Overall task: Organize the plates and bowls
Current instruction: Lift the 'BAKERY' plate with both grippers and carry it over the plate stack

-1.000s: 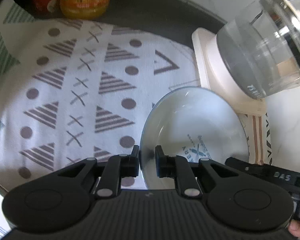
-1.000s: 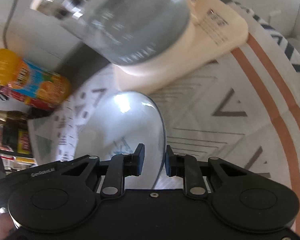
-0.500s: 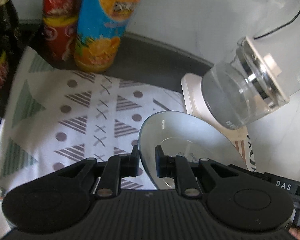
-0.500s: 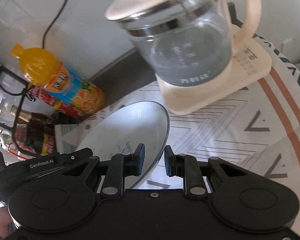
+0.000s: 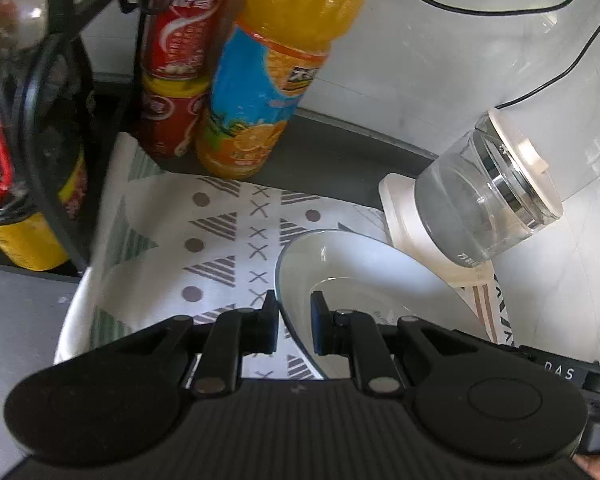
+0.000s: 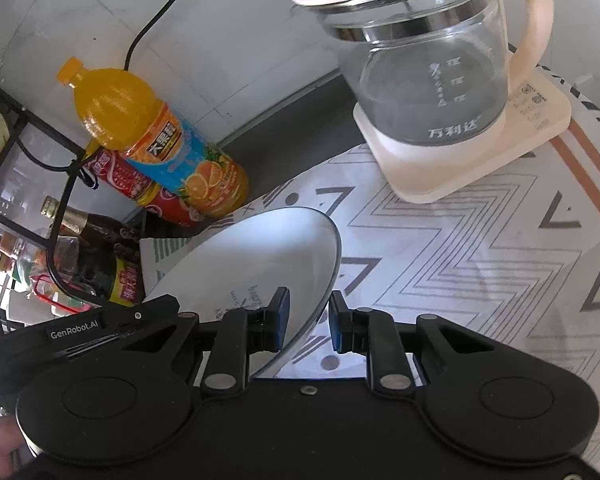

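Note:
A clear glass bowl (image 5: 360,276) with faint print on its base hangs tilted above the patterned cloth (image 5: 220,232). My left gripper (image 5: 294,320) is shut on its left rim, one pad inside and one outside. In the right wrist view the same bowl (image 6: 260,256) is lifted, with my right gripper (image 6: 308,316) shut on its right rim. The left gripper's body (image 6: 100,328) shows at the bowl's far side there, and the right gripper's body (image 5: 560,372) shows in the left wrist view.
A glass kettle (image 6: 428,64) on a cream base stands behind the bowl, to its right. An orange juice bottle (image 6: 156,140), red cans (image 5: 176,40) and a black wire rack (image 5: 56,80) crowd the back left. A white dish rim (image 5: 70,320) curves in at lower left.
Both grippers have risen and drawn back from the kettle, carrying the bowl between them. The bottles, cans and rack have come into view; the kettle looks smaller.

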A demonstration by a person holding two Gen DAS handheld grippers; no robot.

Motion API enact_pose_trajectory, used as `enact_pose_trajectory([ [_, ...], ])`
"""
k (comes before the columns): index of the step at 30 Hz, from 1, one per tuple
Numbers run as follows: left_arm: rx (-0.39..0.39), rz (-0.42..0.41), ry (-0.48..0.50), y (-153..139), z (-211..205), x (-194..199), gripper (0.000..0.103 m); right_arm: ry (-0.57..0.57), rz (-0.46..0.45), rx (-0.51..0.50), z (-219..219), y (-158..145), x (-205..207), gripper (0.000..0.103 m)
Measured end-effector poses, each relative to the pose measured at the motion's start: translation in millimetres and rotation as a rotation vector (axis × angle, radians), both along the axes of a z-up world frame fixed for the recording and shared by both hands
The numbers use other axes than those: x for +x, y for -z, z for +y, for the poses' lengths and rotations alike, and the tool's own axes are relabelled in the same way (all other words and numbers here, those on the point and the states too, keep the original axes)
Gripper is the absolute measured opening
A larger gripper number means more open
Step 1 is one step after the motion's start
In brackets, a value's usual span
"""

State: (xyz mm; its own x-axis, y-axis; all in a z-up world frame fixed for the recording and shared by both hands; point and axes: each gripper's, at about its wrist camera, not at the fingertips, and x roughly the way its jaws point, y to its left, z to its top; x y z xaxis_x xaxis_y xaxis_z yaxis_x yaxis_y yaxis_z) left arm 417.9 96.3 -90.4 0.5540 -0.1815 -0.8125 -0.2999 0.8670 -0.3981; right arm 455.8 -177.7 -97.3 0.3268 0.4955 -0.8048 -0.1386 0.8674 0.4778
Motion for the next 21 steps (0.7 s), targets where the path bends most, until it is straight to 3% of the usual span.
enact_pose_trajectory([
  [15, -0.024, -0.009, 0.102, -2, 24, -38, 0.014, 0.135, -0.068, 0.013, 10, -6, -60, 0.021],
  [21, -0.029, -0.012, 0.133, -4, 25, -56, 0.014, 0.14, -0.078, 0.024, 10, -10, -78, 0.021],
])
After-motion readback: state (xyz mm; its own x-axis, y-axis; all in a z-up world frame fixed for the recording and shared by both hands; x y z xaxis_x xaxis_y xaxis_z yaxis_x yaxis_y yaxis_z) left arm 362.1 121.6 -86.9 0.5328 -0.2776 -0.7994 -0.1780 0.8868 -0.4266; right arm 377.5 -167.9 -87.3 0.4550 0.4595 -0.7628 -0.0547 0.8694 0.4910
